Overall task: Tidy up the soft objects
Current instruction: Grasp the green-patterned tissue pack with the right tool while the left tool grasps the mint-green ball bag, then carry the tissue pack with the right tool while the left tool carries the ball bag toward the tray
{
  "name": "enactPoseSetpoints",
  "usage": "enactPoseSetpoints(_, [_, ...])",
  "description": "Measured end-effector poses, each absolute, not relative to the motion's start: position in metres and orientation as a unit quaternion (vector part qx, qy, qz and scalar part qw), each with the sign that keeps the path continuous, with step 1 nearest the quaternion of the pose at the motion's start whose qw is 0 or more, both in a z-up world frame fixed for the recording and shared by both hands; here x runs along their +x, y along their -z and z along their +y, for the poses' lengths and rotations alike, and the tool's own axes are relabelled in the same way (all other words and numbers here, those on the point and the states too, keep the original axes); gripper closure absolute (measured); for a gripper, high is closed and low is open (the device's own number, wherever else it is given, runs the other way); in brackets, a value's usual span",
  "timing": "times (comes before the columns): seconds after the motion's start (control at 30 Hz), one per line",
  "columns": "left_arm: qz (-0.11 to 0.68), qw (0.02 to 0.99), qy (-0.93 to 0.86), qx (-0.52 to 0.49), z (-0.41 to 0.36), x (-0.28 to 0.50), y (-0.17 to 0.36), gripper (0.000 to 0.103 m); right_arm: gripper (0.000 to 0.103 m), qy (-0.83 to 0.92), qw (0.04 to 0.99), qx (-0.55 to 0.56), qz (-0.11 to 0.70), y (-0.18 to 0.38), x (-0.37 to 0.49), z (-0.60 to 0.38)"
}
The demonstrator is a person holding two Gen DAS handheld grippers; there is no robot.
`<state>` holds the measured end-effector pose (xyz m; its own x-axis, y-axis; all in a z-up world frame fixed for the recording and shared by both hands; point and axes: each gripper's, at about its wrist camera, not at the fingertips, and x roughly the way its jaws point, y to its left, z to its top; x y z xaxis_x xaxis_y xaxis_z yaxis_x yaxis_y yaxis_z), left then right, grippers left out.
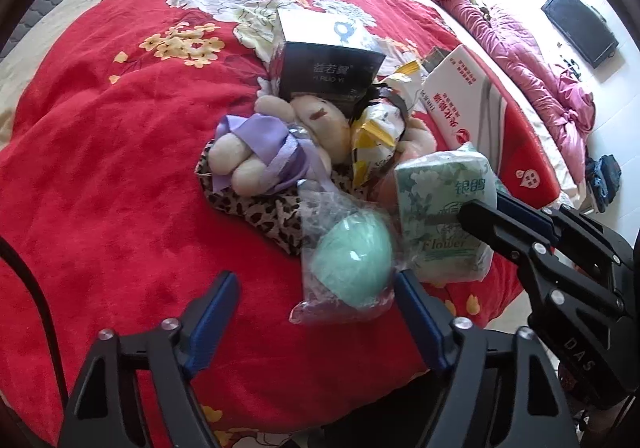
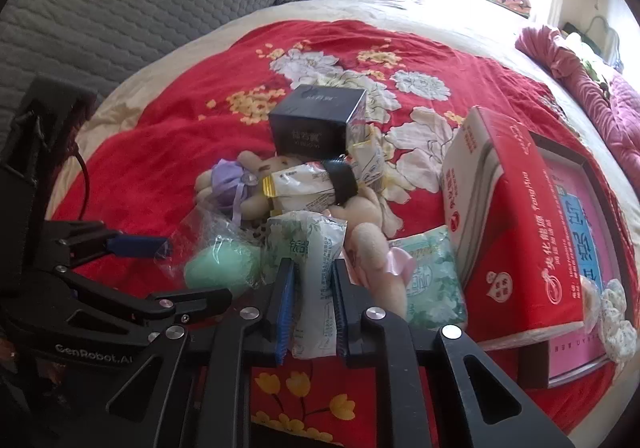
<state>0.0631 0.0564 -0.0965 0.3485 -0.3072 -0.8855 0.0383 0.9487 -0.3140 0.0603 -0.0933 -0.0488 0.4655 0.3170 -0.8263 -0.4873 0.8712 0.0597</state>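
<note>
A pile lies on the red floral blanket (image 1: 100, 168). My right gripper (image 2: 312, 300) is shut on a green-and-white tissue pack (image 2: 308, 248), also seen in the left wrist view (image 1: 440, 208). My left gripper (image 1: 316, 312) is open, its fingers on either side of a mint-green sponge in a clear bag (image 1: 348, 260), which also shows in the right wrist view (image 2: 220, 268). A plush bear with a purple ribbon (image 1: 256, 152) lies in the pile next to snack packets (image 1: 376, 132). A second tissue pack (image 2: 432, 284) and a cream plush with a pink bow (image 2: 372, 248) lie to the right.
A dark box (image 1: 324, 64) sits on top of the pile. A red-and-white carton (image 2: 516, 232) stands at the right on a framed picture (image 2: 584, 248). A pink quilt (image 1: 520, 48) lies at the bed's far side. A grey headboard (image 2: 120, 8) stands behind.
</note>
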Motion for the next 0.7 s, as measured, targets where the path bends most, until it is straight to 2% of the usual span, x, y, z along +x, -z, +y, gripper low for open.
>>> enactPoseSetpoints(0.1, [0.559,0.809,0.124,-0.135,0.055,0.064,0.097,0.049,0.087,-0.236,0.857,-0.085,0.451,0.043,0.059,-0.096])
enactPoseSetpoints(0.13, [0.557,0.808,0.131,-0.140,0.055,0.063,0.096,0.059,0.088,-0.237,0.857,-0.082,0.449,0.042,0.059,-0.097])
enactPoseSetpoints(0.17, [0.554,0.808,0.137,-0.147,0.055,0.063,0.096,0.061,0.088,-0.236,0.859,-0.079,0.447,0.040,0.059,-0.098])
enactPoseSetpoints(0.7, [0.516,0.839,0.106,-0.136,0.068,0.047,0.054,0.064,0.088,-0.232,0.879,-0.058,0.412,0.011,0.051,-0.109])
